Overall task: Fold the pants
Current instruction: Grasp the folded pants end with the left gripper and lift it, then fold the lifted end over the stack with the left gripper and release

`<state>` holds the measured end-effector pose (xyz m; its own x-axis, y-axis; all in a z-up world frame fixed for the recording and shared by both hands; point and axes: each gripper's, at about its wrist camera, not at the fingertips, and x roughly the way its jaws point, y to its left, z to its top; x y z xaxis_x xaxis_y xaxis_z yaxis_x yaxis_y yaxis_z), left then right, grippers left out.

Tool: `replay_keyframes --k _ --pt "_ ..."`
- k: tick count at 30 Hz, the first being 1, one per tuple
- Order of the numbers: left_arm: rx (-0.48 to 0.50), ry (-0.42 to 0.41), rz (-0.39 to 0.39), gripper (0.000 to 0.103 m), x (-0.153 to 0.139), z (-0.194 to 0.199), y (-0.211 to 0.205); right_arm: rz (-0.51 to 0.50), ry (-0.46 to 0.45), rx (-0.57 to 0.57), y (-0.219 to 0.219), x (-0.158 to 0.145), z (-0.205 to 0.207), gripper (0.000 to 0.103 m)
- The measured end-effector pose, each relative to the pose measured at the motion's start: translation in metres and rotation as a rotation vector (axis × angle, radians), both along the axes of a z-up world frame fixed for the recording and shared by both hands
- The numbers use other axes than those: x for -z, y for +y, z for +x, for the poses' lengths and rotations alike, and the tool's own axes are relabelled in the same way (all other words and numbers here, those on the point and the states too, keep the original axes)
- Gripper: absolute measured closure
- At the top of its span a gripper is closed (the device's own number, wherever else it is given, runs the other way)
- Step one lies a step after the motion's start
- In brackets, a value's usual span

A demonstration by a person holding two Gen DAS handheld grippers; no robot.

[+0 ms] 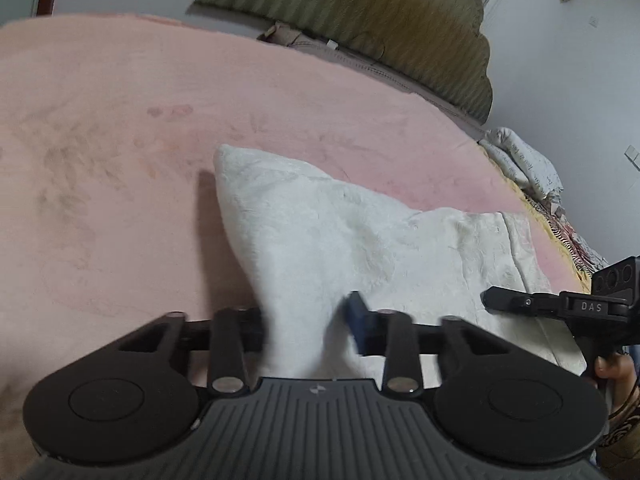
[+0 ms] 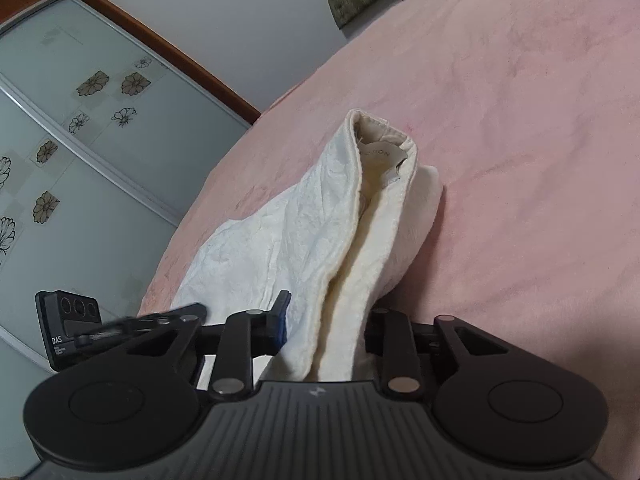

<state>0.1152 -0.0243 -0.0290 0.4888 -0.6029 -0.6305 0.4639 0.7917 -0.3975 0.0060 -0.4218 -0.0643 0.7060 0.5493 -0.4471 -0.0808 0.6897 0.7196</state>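
Left wrist view is showing the left gripper (image 1: 304,320) at the lower middle of the frame, and its jaws are standing narrow with a bunch of the white pants (image 1: 340,240) pinched between them. The pants are lying on the pink bed cover (image 1: 120,140), spreading from the lower middle toward the right of the frame, with one rounded end pointing to the upper left. At the right edge the right gripper (image 1: 492,298) is reaching onto the same cloth, and part of a hand (image 1: 612,368) is showing under it. Right wrist view is giving the other side: the right gripper (image 2: 324,328) is also closing narrow on the pants (image 2: 304,220), which are rising from its jaws as a long doubled strip toward the middle of the frame, where the waistband with a label (image 2: 378,153) is standing open. The left gripper (image 2: 196,312) is appearing at the lower left, beside the cloth. As I judge, the pants are already folded lengthwise, leg over leg, and both grips are now in place on one end. The crosswise fold, bringing this end over to the other, is not yet done, and some smoothing is probably remaining too.
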Motion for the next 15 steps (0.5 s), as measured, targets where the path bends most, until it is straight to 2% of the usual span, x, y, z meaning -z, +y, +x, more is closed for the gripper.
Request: replay_keyframes --k 2,4,8,11,15 --pt "-0.006 -0.028 -0.014 0.086 -0.007 -0.005 0.003 -0.032 -0.022 0.000 0.006 -0.011 -0.005 0.081" --pt "-0.020 -0.068 -0.019 0.087 -0.015 -0.011 0.008 -0.072 -0.055 0.004 0.014 -0.026 -0.006 0.081" --pt "-0.086 -0.162 0.013 0.087 -0.031 -0.013 0.019 -0.106 -0.137 -0.014 0.031 -0.054 0.003 0.081" --pt "-0.122 -0.233 0.060 0.087 -0.047 -0.006 0.033 -0.130 -0.188 -0.057 0.051 -0.071 0.023 0.081" --pt "-0.181 -0.243 0.127 0.083 -0.064 0.031 0.050 -0.122 -0.221 -0.081 0.079 -0.085 0.066 0.081"
